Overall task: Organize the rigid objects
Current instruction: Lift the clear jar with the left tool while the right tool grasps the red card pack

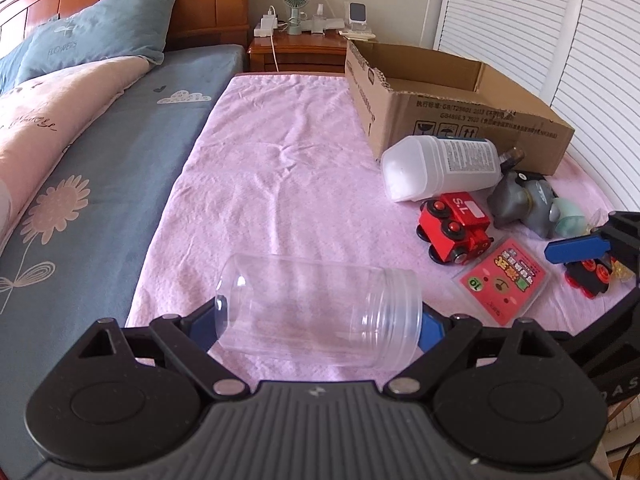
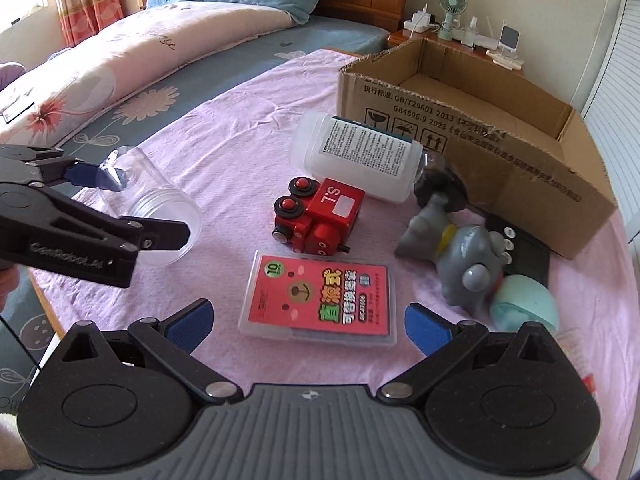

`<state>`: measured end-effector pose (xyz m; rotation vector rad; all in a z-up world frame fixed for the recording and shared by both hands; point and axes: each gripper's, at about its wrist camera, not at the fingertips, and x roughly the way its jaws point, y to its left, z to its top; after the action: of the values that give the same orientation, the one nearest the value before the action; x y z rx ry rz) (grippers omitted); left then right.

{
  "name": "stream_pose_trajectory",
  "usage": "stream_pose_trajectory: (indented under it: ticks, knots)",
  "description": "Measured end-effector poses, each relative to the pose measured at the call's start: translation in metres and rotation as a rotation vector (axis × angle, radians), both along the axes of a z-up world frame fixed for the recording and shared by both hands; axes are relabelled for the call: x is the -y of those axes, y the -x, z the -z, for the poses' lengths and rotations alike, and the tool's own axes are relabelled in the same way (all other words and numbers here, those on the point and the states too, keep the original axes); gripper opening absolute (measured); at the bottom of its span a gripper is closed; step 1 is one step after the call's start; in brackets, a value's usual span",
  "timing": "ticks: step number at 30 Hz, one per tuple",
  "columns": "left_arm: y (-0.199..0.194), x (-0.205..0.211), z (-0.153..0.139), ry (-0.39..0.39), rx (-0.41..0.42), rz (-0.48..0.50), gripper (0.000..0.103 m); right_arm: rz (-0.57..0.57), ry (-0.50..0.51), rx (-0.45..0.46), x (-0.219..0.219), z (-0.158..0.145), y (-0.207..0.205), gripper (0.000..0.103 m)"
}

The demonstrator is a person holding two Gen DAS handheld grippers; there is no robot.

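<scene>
My left gripper (image 1: 316, 322) is shut on a clear plastic jar (image 1: 320, 312), held sideways just above the pink towel (image 1: 272, 168); the jar also shows in the right wrist view (image 2: 154, 208). My right gripper (image 2: 308, 320) is open and empty, its blue pads either side of a red card case (image 2: 324, 300) lying flat. Around it lie a red toy train (image 2: 316, 216), a white bottle (image 2: 356, 156), a grey toy figure (image 2: 460, 252) and a teal ball (image 2: 524, 304). An open cardboard box (image 2: 480, 136) stands behind them.
A black toy train (image 1: 592, 276) lies at the right of the left wrist view. A black remote (image 2: 524, 248) lies by the box. The bed with blue sheet (image 1: 100, 168) and pillows is left; a nightstand (image 1: 300, 50) with a fan stands behind.
</scene>
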<state>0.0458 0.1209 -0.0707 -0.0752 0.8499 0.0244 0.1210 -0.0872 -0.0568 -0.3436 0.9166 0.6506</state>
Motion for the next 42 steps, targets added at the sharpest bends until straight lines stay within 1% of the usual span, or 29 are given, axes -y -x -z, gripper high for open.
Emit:
stream_pose_trajectory:
  ticks: [4,8,12,20,29,36,42]
  knots:
    - [-0.002,-0.003,0.000,0.012,-0.003,-0.003,0.092,0.021,0.018,-0.017,-0.006,0.010,-0.011,0.103]
    - [-0.003,-0.005,0.000,0.019,-0.002,0.000,0.092,0.024,0.017,-0.020,-0.009,0.013,-0.014,0.101]
    - [-0.003,-0.006,0.001,0.017,0.000,0.005,0.092,0.012,0.018,-0.019,-0.011,0.010,-0.013,0.095]
    - [-0.004,-0.006,0.001,0.017,0.002,0.007,0.092,0.030,0.017,-0.020,-0.013,0.011,-0.016,0.096]
    - [-0.005,-0.006,0.000,0.016,-0.006,0.030,0.092,0.023,0.000,-0.021,-0.010,0.010,-0.012,0.093]
    - [-0.006,-0.006,-0.014,-0.021,-0.004,0.074,0.092,-0.005,-0.012,0.004,-0.002,-0.004,-0.004,0.093]
    - [-0.014,-0.005,-0.036,-0.026,-0.001,0.112,0.092,-0.001,-0.037,0.047,0.012,-0.031,-0.003,0.093]
